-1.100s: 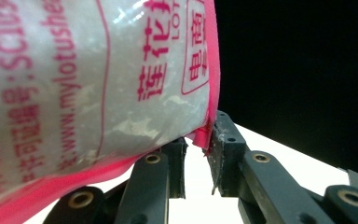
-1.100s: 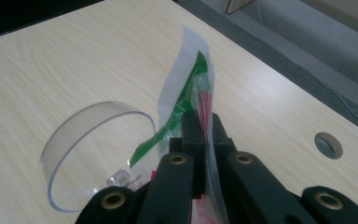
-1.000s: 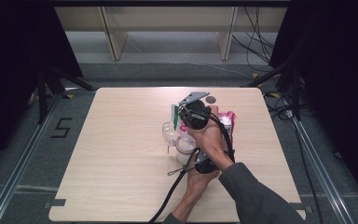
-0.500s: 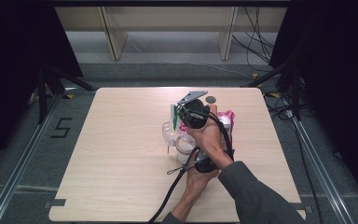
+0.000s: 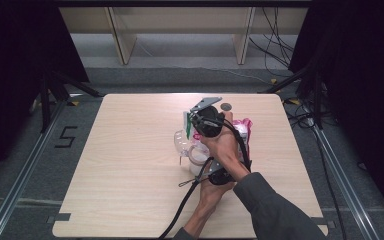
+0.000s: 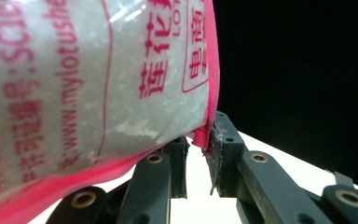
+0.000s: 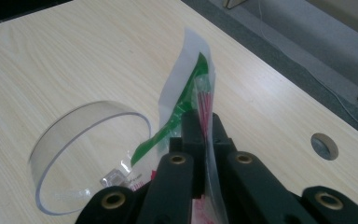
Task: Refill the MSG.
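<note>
A clear bag of white grains with a pink edge and red print hangs in the left gripper view. My left gripper pinches the bag's pink lower edge between its jaw tips. My right gripper is shut on the bag's clear top flap, which carries green and red print. A clear plastic cup stands just left of it. From above, both hands meet at the table's middle: the right gripper is over the cup, the bag is to its right, and the left gripper lies under the right forearm.
A round hole is cut in the wooden table behind the grippers. A black cable trails to the front edge. Shelf legs and floor cables stand beyond the far edge. Dark curtains flank both sides.
</note>
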`<state>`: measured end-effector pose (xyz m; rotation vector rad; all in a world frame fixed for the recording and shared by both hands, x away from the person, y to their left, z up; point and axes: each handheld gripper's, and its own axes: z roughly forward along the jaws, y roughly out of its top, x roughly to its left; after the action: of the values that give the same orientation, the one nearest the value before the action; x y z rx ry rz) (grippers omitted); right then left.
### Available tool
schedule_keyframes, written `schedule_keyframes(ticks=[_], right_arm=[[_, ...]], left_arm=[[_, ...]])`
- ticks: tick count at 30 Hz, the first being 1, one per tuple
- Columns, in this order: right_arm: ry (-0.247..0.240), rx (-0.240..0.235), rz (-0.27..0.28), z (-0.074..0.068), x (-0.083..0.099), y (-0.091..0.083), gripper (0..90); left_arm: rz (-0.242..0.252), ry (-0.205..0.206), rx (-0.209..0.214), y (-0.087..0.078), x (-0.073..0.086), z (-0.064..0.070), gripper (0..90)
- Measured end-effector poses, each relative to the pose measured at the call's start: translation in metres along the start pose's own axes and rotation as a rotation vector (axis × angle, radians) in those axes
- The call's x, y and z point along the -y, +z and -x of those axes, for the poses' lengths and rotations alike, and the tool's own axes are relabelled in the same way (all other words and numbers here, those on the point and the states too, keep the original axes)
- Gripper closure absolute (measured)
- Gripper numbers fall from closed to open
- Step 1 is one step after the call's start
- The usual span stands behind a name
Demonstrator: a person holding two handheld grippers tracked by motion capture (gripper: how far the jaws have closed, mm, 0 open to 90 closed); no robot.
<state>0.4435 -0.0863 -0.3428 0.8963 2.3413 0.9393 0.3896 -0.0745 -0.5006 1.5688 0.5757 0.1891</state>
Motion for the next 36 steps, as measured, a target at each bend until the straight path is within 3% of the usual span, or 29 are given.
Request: schedule_keyframes(ticks=[2,3,5,6,9,10,11,14,16,17,18,23,28,31,36], right_arm=[[-0.003,-0.007,-0.013,0.0001,-0.0004,-0.0002,90.0],[-0.004,-0.009,-0.014,-0.0001,-0.0005,-0.0001,90.0],[-0.001,-0.008,-0.006,-0.0007,-0.0007,-0.0003,90.0],[-0.007,-0.005,-0.003,-0.0022,-0.0008,-0.0001,90.0],[-0.037,0.001,-0.008,-0.0063,-0.0006,0.0008,90.0],[-0.028,-0.007,-0.008,-0.0054,-0.0014,-0.0019,90.0],[-0.013,-0.012,0.001,-0.0049,-0.0018,-0.0036,90.0],[-0.039,0.001,-0.02,-0.0058,-0.001,-0.0019,90.0],[-0.042,0.003,-0.009,-0.0047,-0.0009,-0.0023,90.0],[-0.011,-0.001,-0.014,-0.0063,-0.0003,-0.0024,90.0],[-0.037,0.005,-0.007,-0.0042,-0.0005,-0.0014,90.0],[-0.026,0.001,0.0,-0.0037,-0.0015,-0.002,90.0],[-0.047,0.008,-0.004,-0.0059,-0.0014,0.0006,90.0],[-0.029,0.001,-0.004,-0.0064,-0.0022,-0.0012,90.0],[-0.054,0.006,-0.007,-0.0053,-0.0025,0.0004,90.0]], left_arm=[[0.002,-0.006,0.003,0.0001,0.0002,-0.0008,78.3],[0.021,-0.033,0.008,0.0017,0.0003,0.0001,78.3],[0.014,-0.031,0.006,0.001,-0.0001,-0.0011,78.3],[-0.072,0.036,0.0,-0.0053,-0.001,-0.0057,78.3],[-0.065,0.036,0.0,-0.0054,-0.0011,-0.0063,78.4],[-0.068,0.06,-0.001,-0.0062,-0.0023,-0.0088,78.4],[-0.068,0.034,0.001,-0.0061,-0.0022,-0.0073,78.5],[-0.064,0.03,0.005,-0.0043,-0.0019,-0.0047,78.5],[-0.069,0.033,0.006,-0.0044,-0.0021,-0.0062,78.6],[-0.072,0.034,0.005,-0.0043,-0.0018,-0.0061,78.6],[-0.074,0.033,0.005,-0.0044,-0.0014,-0.006,78.6],[-0.07,0.026,0.008,-0.0045,-0.0024,-0.0077,78.6],[-0.071,0.032,0.001,-0.005,-0.0025,-0.0087,78.6],[-0.074,0.034,0.001,-0.0055,-0.0033,-0.0091,78.6],[-0.072,0.032,0.005,-0.0041,-0.0032,-0.0095,78.5]])
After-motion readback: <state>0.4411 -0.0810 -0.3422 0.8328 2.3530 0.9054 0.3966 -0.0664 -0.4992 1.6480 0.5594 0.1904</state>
